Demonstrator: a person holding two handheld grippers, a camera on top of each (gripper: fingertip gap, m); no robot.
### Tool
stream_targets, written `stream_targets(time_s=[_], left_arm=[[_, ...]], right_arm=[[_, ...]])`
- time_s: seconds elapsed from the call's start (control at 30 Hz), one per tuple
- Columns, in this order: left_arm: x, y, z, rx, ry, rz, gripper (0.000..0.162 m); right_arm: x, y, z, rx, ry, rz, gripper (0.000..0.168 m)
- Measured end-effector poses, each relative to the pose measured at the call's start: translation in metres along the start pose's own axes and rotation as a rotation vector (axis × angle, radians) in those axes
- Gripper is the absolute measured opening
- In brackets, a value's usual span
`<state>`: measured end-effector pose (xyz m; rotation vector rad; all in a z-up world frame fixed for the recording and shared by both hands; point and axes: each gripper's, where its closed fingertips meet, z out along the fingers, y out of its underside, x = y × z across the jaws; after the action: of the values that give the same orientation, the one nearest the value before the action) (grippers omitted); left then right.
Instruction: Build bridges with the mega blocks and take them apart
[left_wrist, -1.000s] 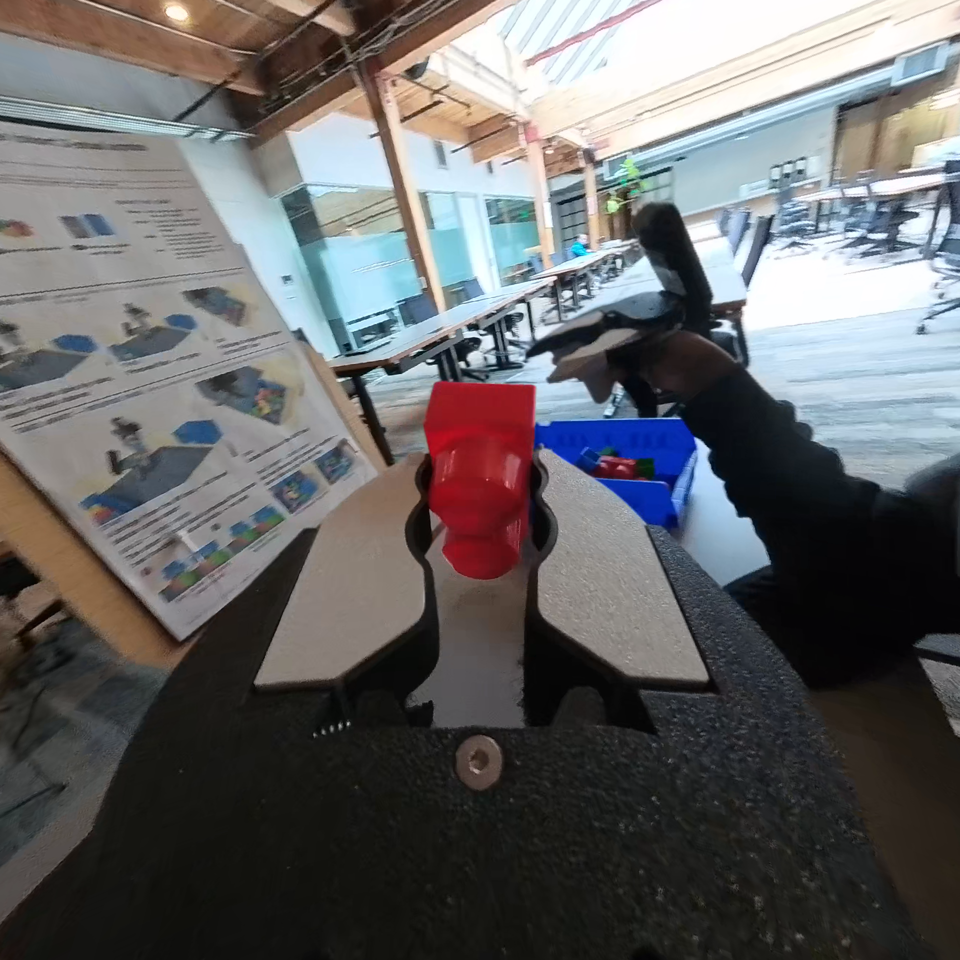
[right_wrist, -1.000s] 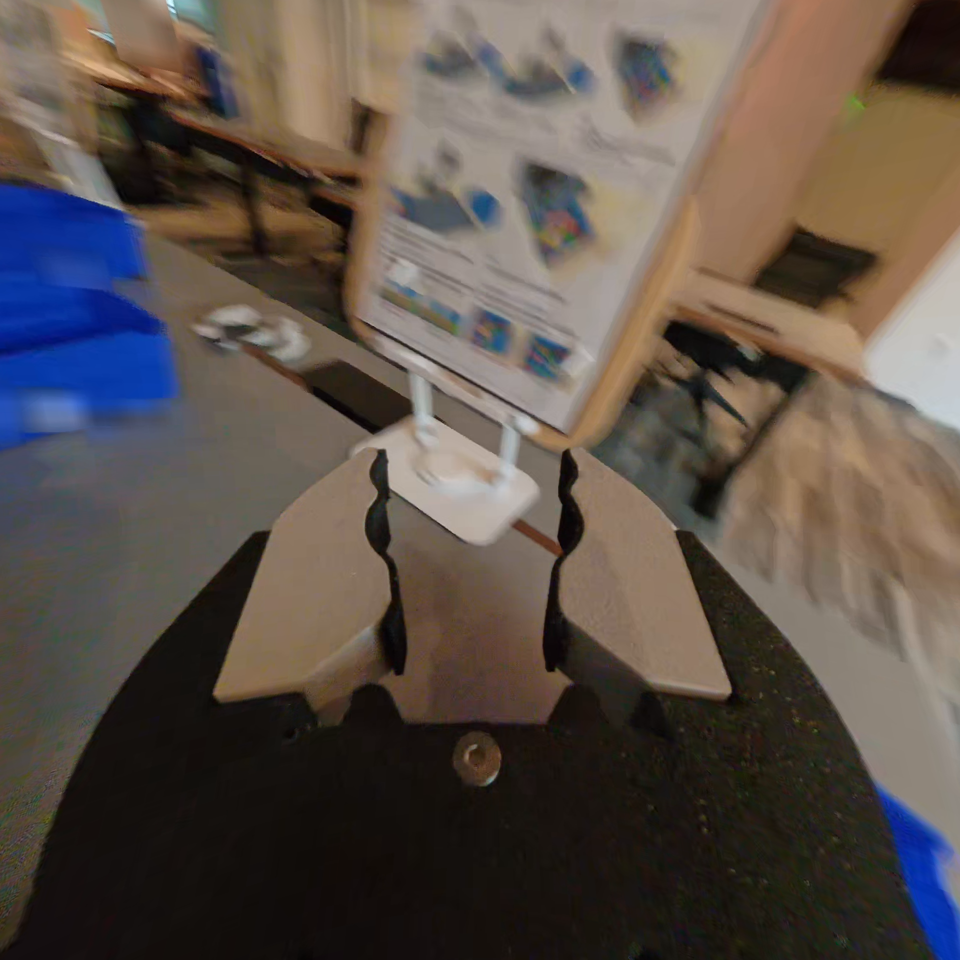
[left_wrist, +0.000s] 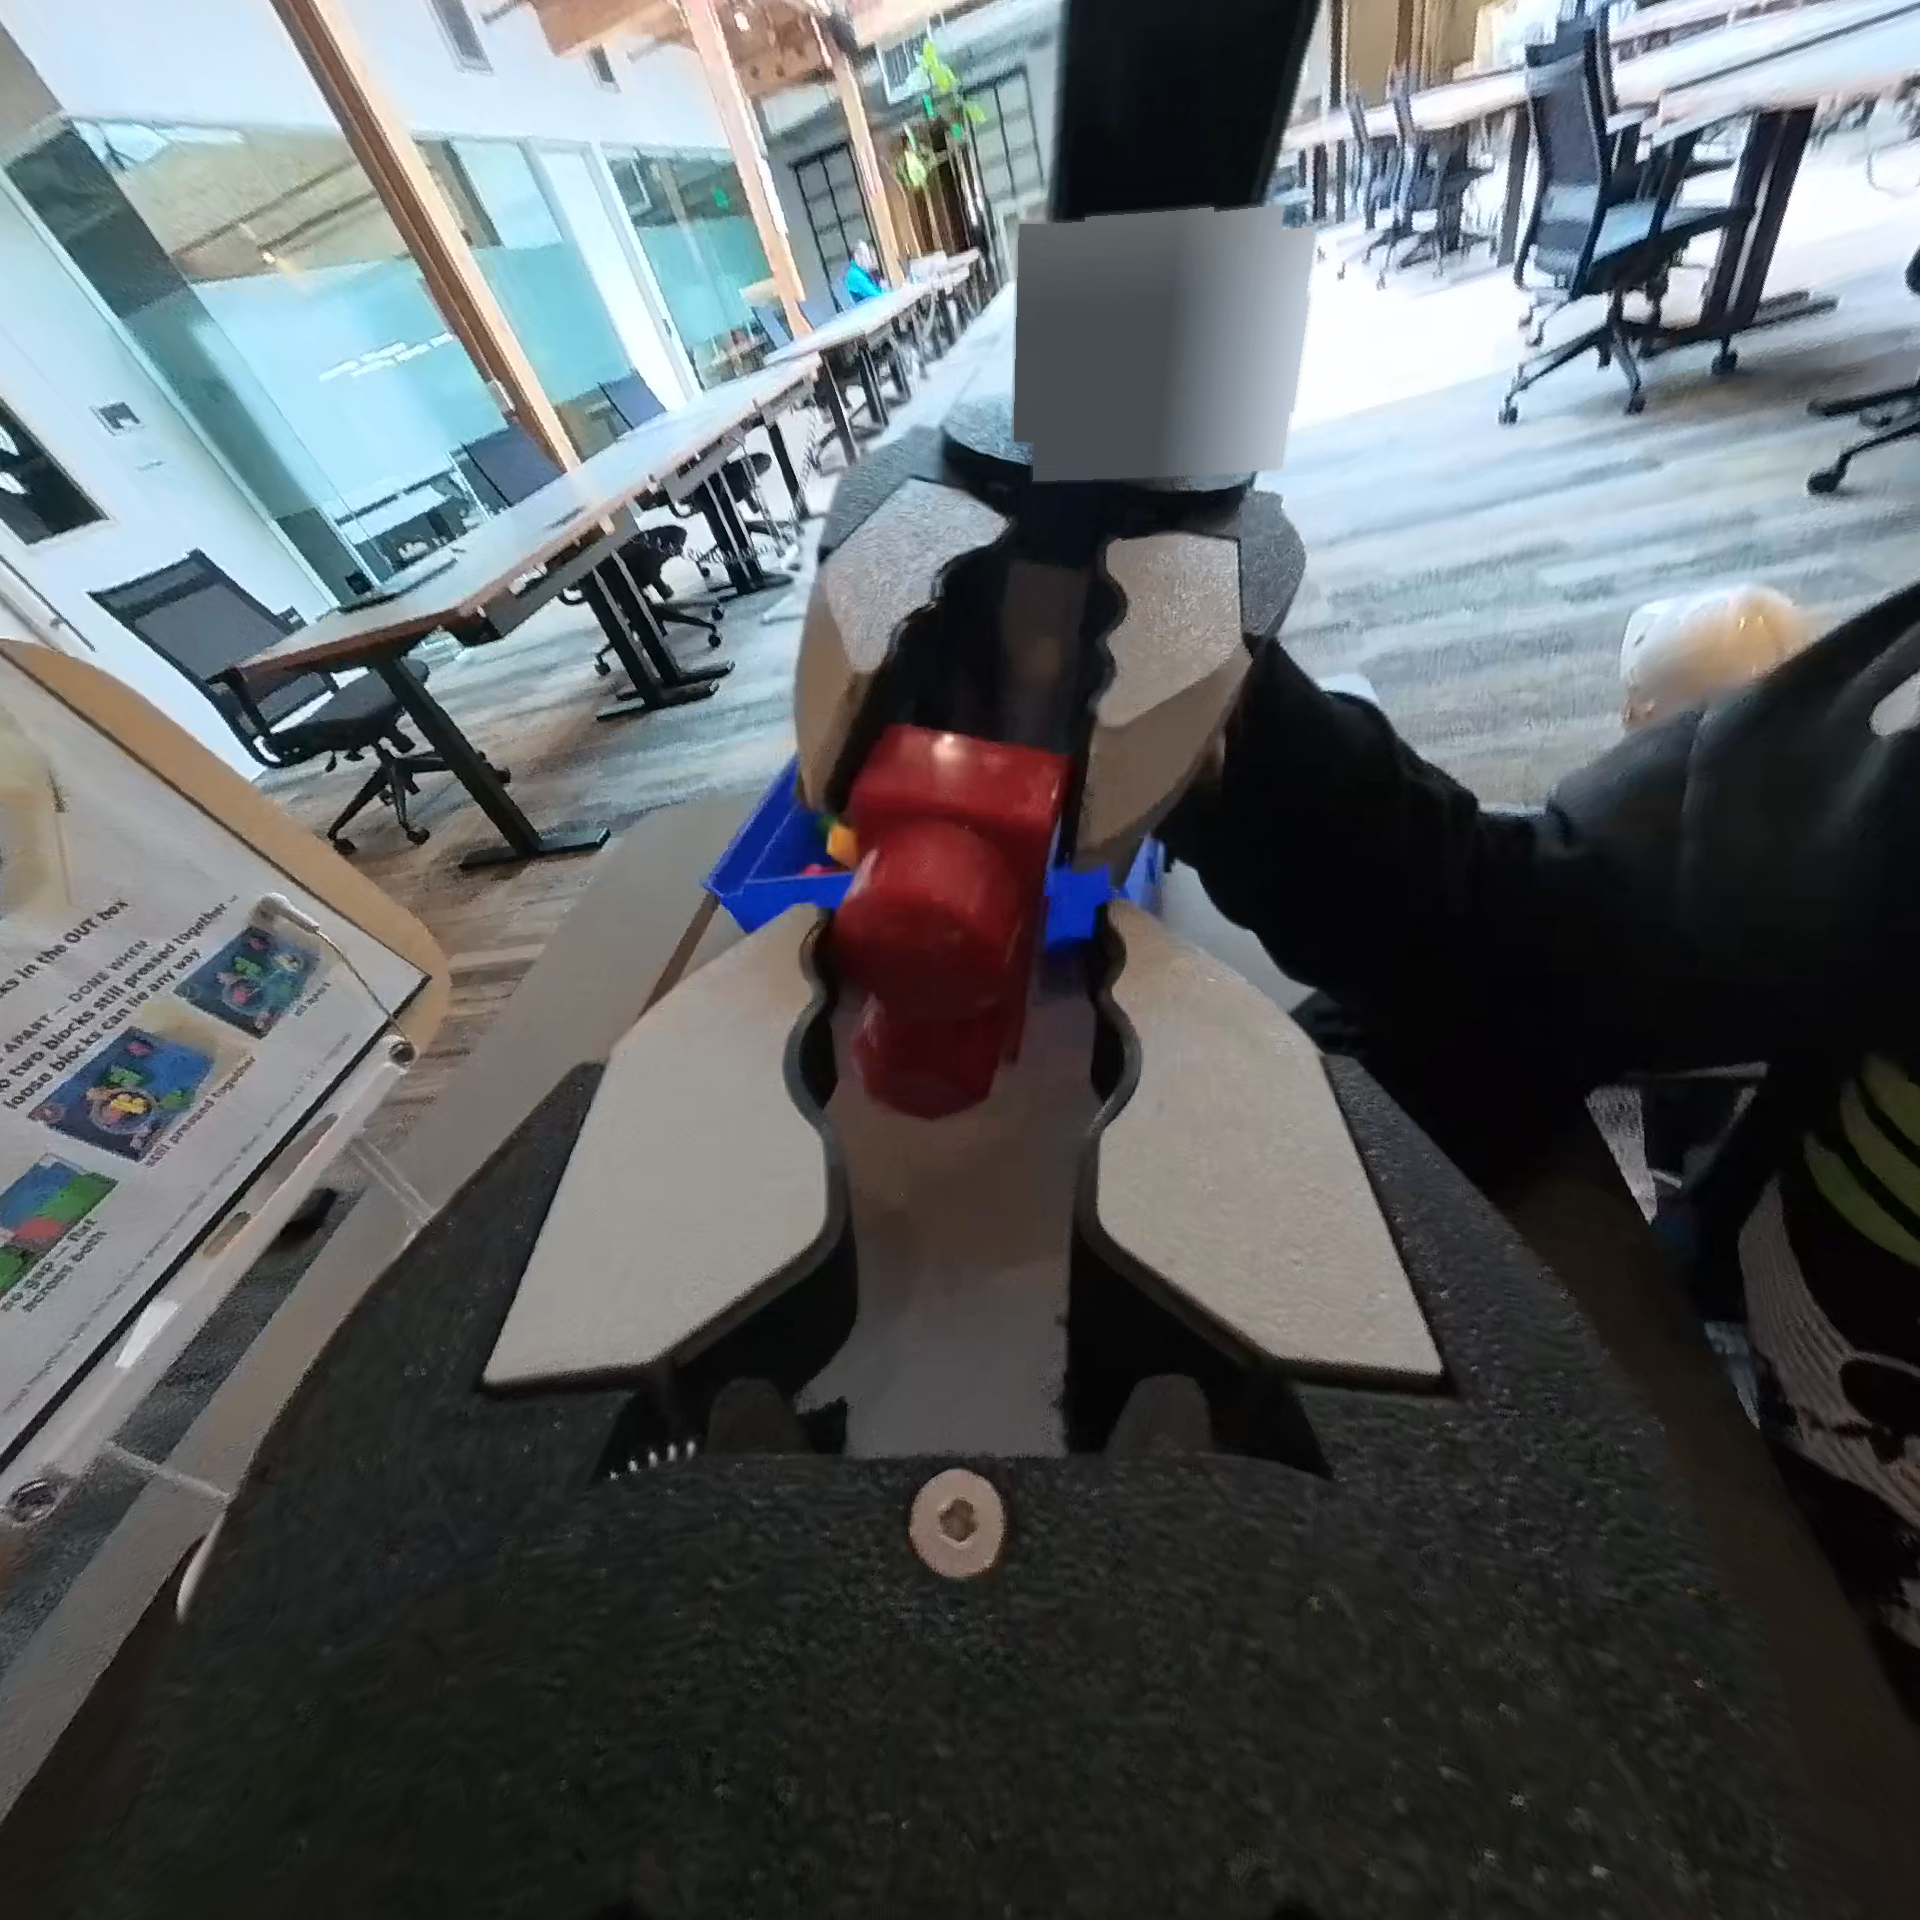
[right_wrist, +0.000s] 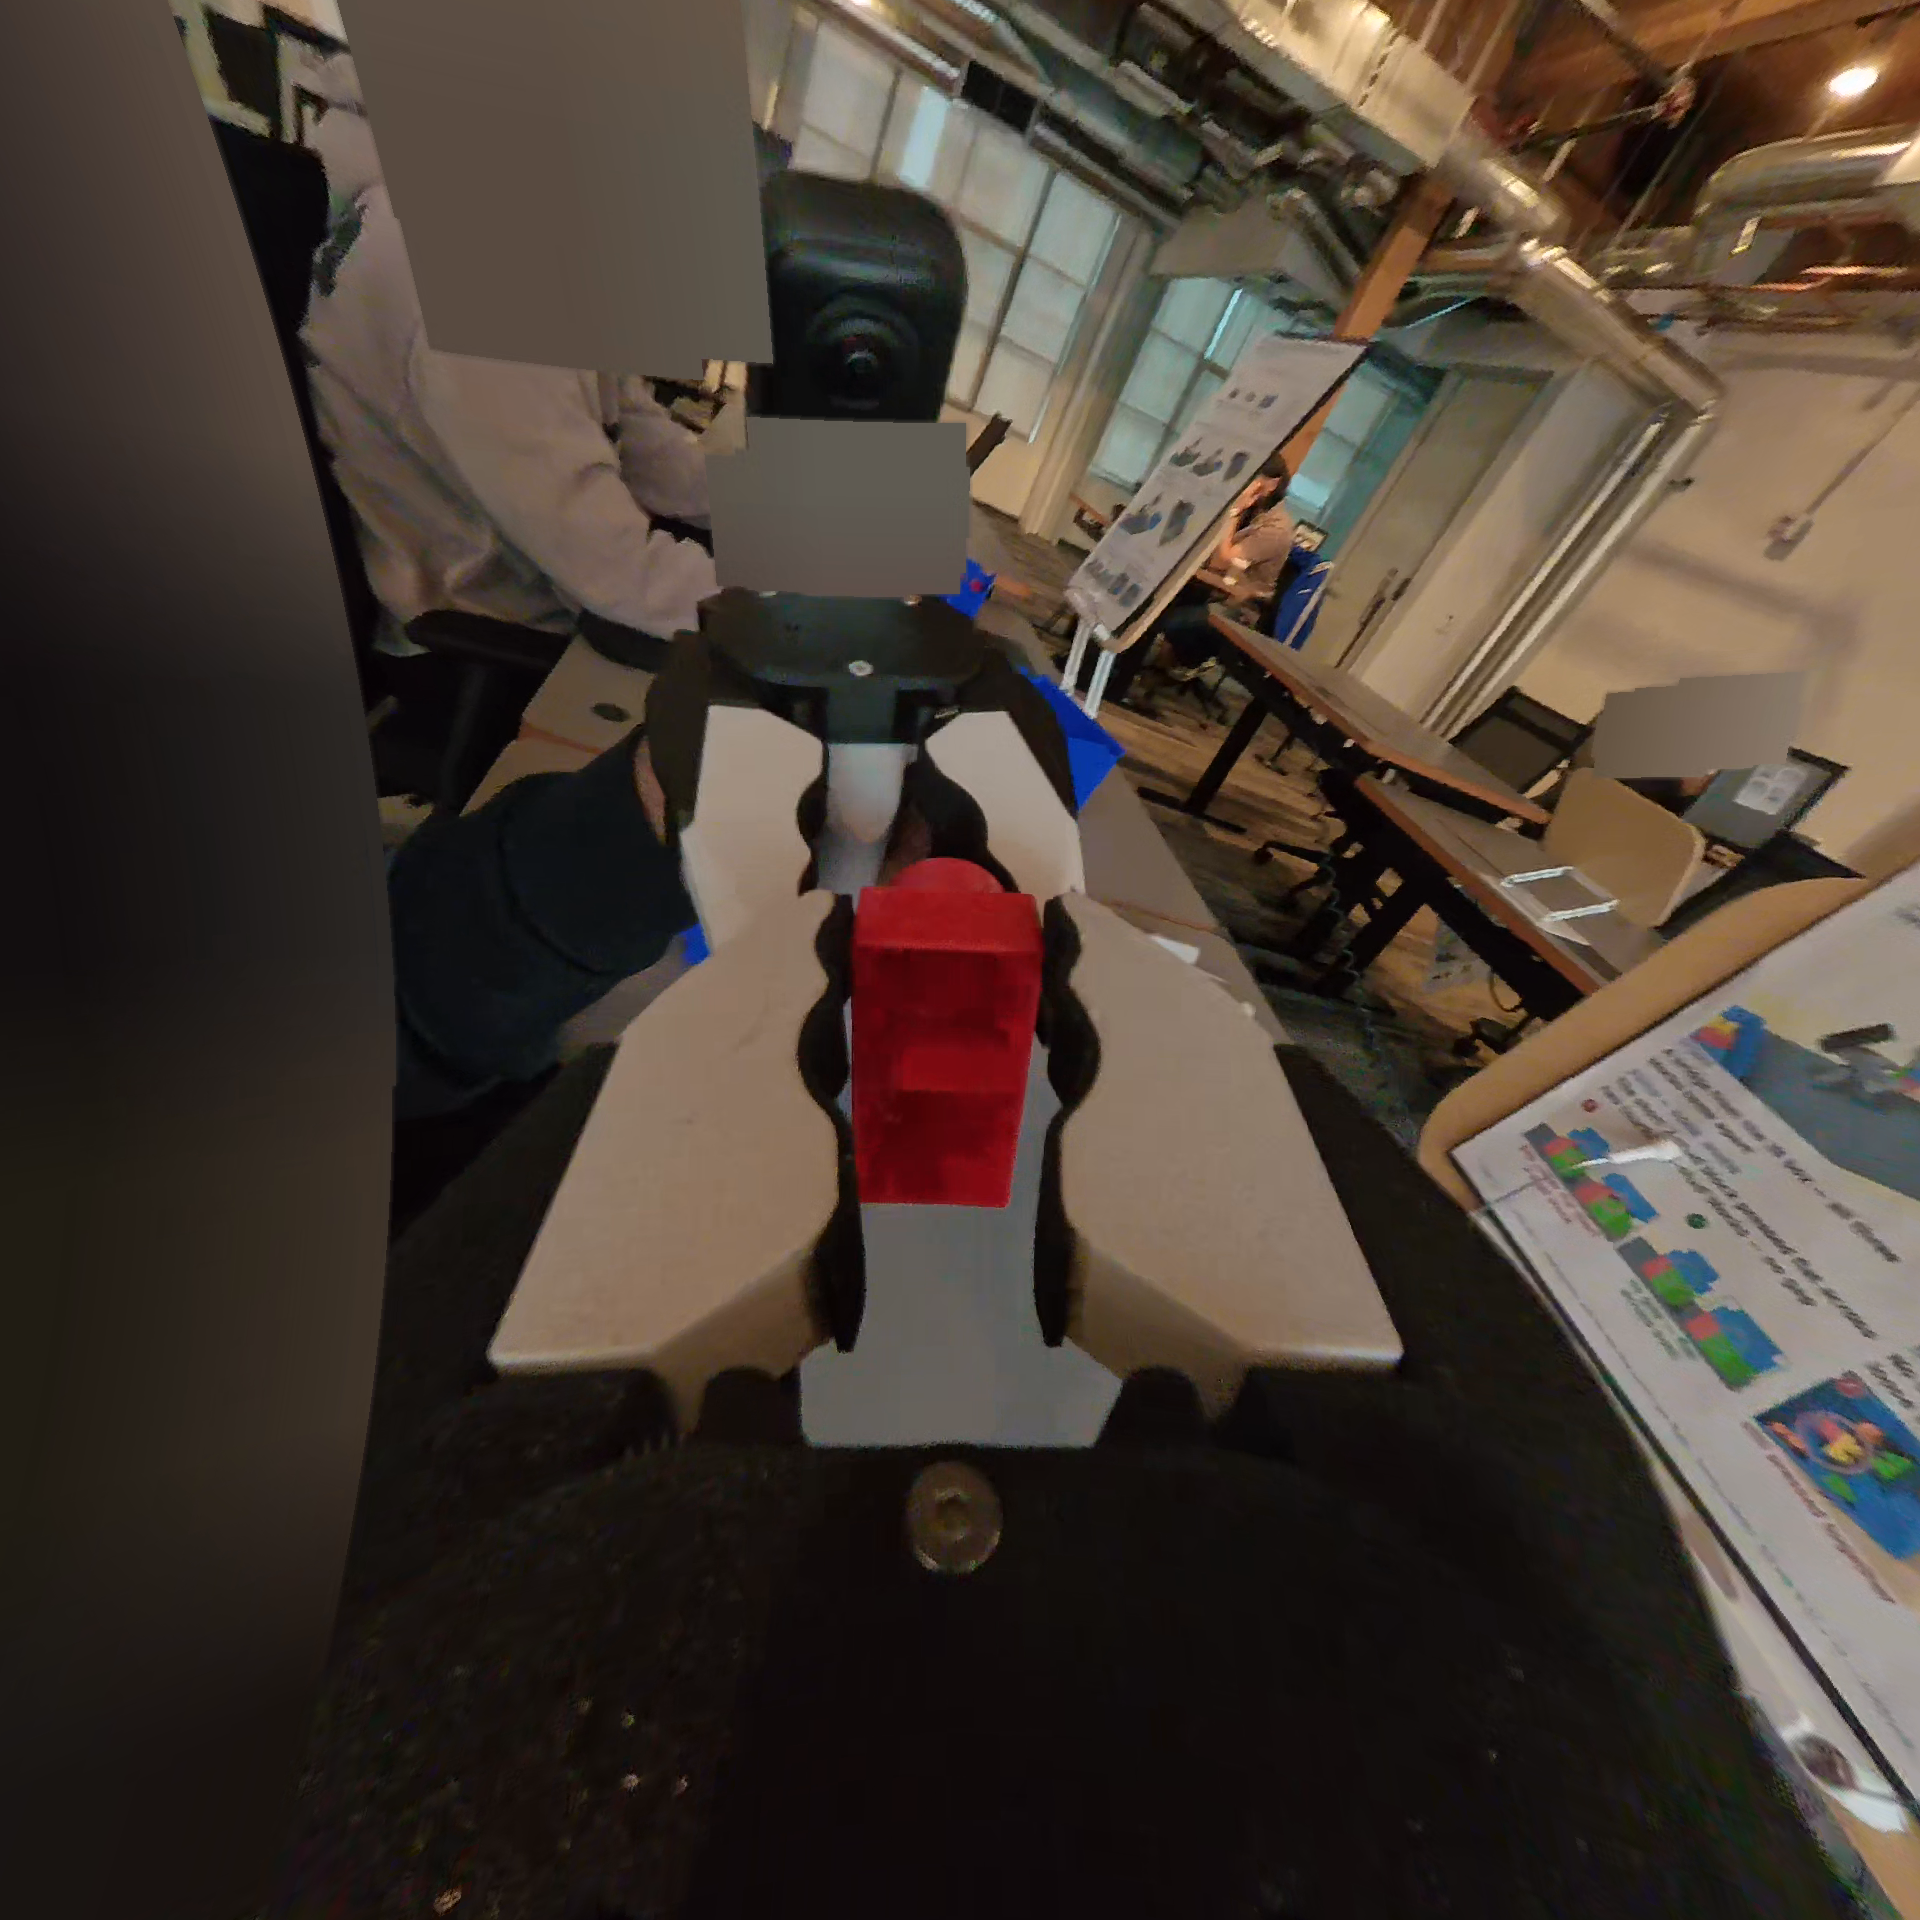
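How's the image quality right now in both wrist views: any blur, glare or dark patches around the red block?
Left wrist view: the red block looks soft and shaded between the left claw tips; daylight blows out the floor behind, edges bow. Right wrist view: the red block in the right claw is sharp and evenly lit; a dark, featureless band fills the left edge.

I have swung my right gripper (right_wrist: 945, 997) around. A second ago it was empty, wide apart and pointed at the poster. Now it faces my left gripper (left_wrist: 951, 977) nose to nose, and its fingers (right_wrist: 727, 1101) press on both sides of the red block (right_wrist: 940, 1060). My left gripper has let its fingers (left_wrist: 717, 1122) come apart a bit.
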<state>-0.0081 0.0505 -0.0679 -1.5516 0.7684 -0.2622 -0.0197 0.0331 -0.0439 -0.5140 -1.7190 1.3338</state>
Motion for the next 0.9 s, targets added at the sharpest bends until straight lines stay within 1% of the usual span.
stream_targets(time_s=[0.07,0.13,0.17,0.23,0.3,0.37,0.43,0.5,0.57,0.63,0.7,0.77,0.9], left_arm=[[-0.007,-0.006,-0.006,0.037,-0.038,-0.011,0.054],[-0.02,-0.012,-0.017,0.074,-0.105,-0.017,0.058],[-0.026,-0.014,-0.024,0.091,-0.137,-0.02,0.058],[-0.037,-0.019,-0.041,0.125,-0.203,-0.023,0.055],[-0.052,-0.023,-0.062,0.163,-0.293,-0.029,0.05],[-0.066,-0.027,-0.085,0.2,-0.386,-0.033,0.045],[-0.077,-0.027,-0.109,0.222,-0.471,-0.039,0.041],[-0.088,-0.025,-0.132,0.229,-0.558,-0.045,0.04],[-0.094,-0.024,-0.152,0.243,-0.626,-0.047,0.038],[-0.097,-0.022,-0.169,0.252,-0.671,-0.054,0.037],[-0.098,-0.021,-0.183,0.256,-0.702,-0.059,0.037],[-0.1,-0.02,-0.194,0.267,-0.73,-0.064,0.036],[-0.1,-0.018,-0.21,0.285,-0.762,-0.072,0.034]], right_arm=[[0.01,-0.004,-0.012,0.01,0.059,0.006,0.035],[0.025,0.0,-0.031,-0.03,0.14,-0.005,0.035],[0.035,0.005,-0.044,-0.072,0.202,-0.015,0.035],[0.06,0.024,-0.08,-0.21,0.365,-0.05,0.034],[0.087,0.048,-0.132,-0.383,0.57,-0.062,0.035],[0.109,0.072,-0.194,-0.526,0.787,-0.006,0.035],[0.125,0.099,-0.258,-0.613,0.991,0.084,0.035],[0.131,0.137,-0.311,-0.675,1.121,0.22,0.034],[0.135,0.178,-0.354,-0.708,1.225,0.332,0.035],[0.136,0.215,-0.377,-0.719,1.268,0.424,0.035],[0.139,0.242,-0.392,-0.716,1.314,0.476,0.034],[0.142,0.26,-0.396,-0.716,1.329,0.503,0.034],[0.148,0.279,-0.399,-0.766,1.361,0.47,0.035]])
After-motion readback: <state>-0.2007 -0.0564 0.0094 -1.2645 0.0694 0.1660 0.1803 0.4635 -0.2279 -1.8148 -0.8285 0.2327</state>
